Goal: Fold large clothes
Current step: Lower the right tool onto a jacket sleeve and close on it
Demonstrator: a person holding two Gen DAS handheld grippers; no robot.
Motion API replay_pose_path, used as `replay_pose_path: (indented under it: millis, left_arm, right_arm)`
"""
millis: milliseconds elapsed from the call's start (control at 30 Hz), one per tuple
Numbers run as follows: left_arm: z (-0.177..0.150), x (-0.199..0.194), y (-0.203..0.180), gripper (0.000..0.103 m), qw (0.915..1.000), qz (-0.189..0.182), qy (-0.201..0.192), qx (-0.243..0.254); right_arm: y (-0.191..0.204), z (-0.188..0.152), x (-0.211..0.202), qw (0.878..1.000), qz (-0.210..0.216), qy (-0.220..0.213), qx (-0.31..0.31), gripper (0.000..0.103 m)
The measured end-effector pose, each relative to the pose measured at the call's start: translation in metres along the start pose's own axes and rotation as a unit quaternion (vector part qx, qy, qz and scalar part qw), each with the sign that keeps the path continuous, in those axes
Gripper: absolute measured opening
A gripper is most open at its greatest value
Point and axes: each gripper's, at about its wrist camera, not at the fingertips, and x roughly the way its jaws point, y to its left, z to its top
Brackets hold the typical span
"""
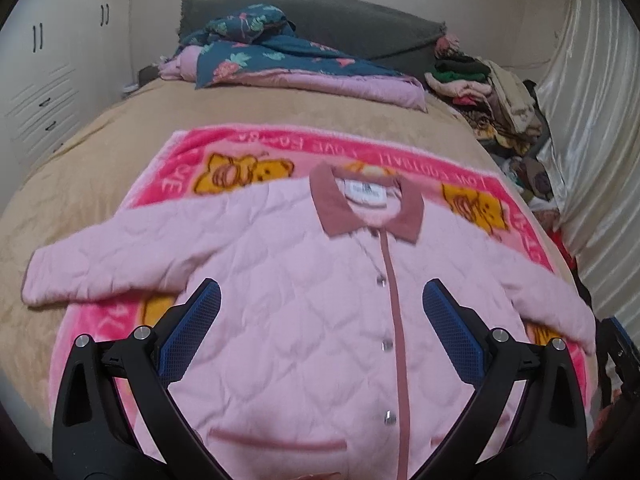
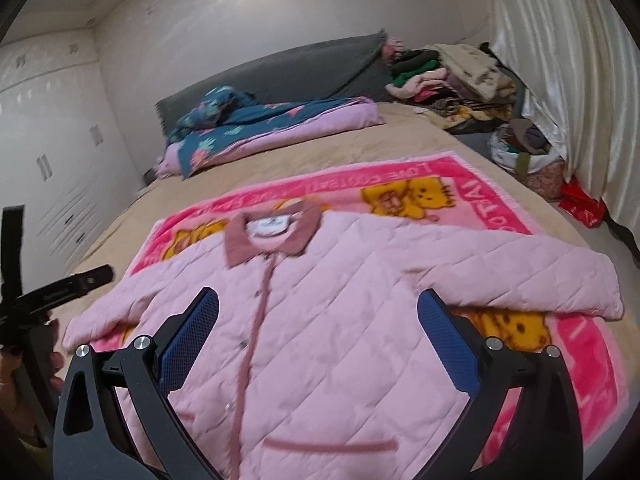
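On the bed [image 1: 100,128], over a bright pink blanket [image 1: 168,176] with yellow bears, a pale pink quilted jacket [image 1: 304,304] lay flat with its front up, the darker pink collar [image 1: 372,208] toward the grey headboard [image 1: 360,20] and both sleeves spread out to the sides. The left tongs [image 1: 320,312] hung above the middle of the jacket with the two blue pads wide apart and nothing between them; the right tongs [image 2: 318,320] were the same, spread wide and empty, over the chest of the jacket. Both views showed a blue flowered quilt [image 1: 280,52] with a lilac lining, folded near the headboard, and a pile of mixed clothes [image 1: 492,88] at the far right corner of the bed. Only the left wrist view showed the white cupboard doors with black handles [image 1: 38,38] clearly, and a small part of the other black tool at its right edge. Only the right wrist view showed a full bag [image 2: 528,152] and a red packet [image 2: 580,204] on the floor beside the shiny cream curtain [image 2: 560,60], and, at its left edge, the black body of the left tool with some fingers [image 2: 54,364] of the person's hand around it.
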Motion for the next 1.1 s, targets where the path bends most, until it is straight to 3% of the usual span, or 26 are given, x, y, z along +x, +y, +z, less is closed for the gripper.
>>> replay_pose_path:
  millis: [267,533,700,967,1100]
  left_arm:
    - [0.029,0.037,-0.026,0.095,1.0,0.003,-0.002,0.002]
    - [0.024,0.083,-0.052,0.095,0.9998,-0.01,0.019,0.002]
    - [0.013,0.113,-0.062,0.095,0.9992,-0.003,0.039,0.002]
    - [-0.01,0.151,-0.072,0.095,0.9967,-0.001,0.079,0.015]
    - [-0.022,0.163,-0.076,0.095,0.9952,-0.001,0.095,0.023]
  right_arm:
    - [-0.064,0.019,0.036,0.996,-0.063,-0.003,0.069,0.099]
    - [-0.138,0.017,0.064,0.981,-0.131,0.003,0.143,0.099]
    - [-0.189,0.004,0.084,0.965,-0.172,0.019,0.195,0.099]
    - [-0.262,-0.037,0.105,0.93,-0.206,0.056,0.3,0.099]
    - [-0.284,-0.046,0.108,0.918,-0.213,0.052,0.331,0.099]
